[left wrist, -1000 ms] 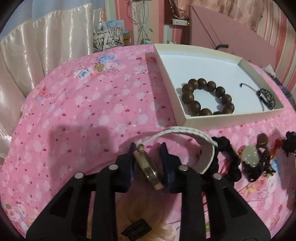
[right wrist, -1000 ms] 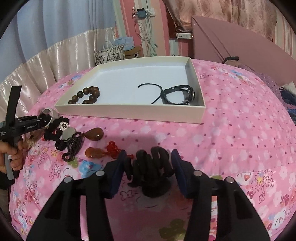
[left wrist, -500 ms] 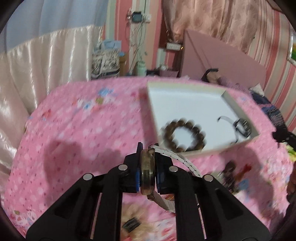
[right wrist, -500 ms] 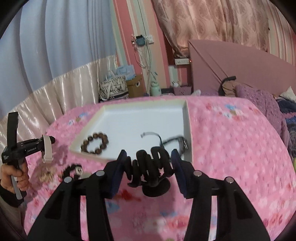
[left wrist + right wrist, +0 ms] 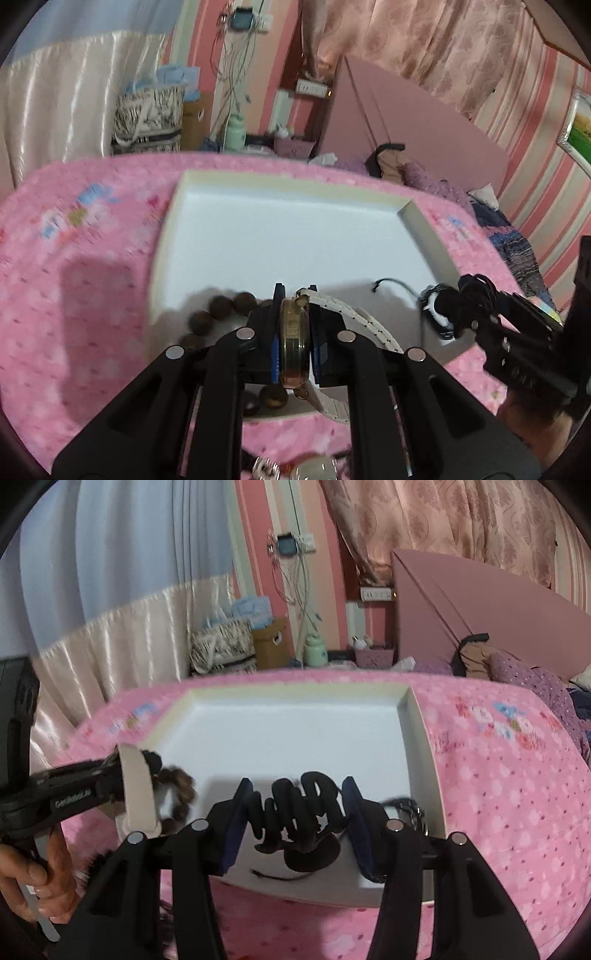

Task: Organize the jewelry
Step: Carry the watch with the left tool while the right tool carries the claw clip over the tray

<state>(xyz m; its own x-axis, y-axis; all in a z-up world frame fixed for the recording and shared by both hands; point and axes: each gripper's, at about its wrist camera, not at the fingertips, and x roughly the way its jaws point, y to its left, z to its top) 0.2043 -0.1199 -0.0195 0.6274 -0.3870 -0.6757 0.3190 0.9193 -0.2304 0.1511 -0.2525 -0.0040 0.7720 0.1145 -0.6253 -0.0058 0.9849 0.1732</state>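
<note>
My left gripper (image 5: 294,332) is shut on a gold watch (image 5: 293,343) with a white braided strap (image 5: 365,321) and holds it over the near part of the white tray (image 5: 295,236). My right gripper (image 5: 295,812) is shut on a black scrunchie (image 5: 295,812) above the tray's (image 5: 295,734) near edge. A brown bead bracelet (image 5: 221,314) lies in the tray, partly hidden by my left gripper. A black bracelet (image 5: 410,810) lies at the tray's near right corner. The left gripper and watch strap (image 5: 138,786) show at the left of the right wrist view.
The tray rests on a pink floral bedspread (image 5: 517,794). More jewelry (image 5: 295,469) lies on the bedspread below the left gripper. A pink headboard (image 5: 480,602), curtains and bags (image 5: 221,646) stand behind the bed.
Both grippers have risen from the bedspread and moved forward over the tray with their items. The left gripper closed on the watch between the first two frames.
</note>
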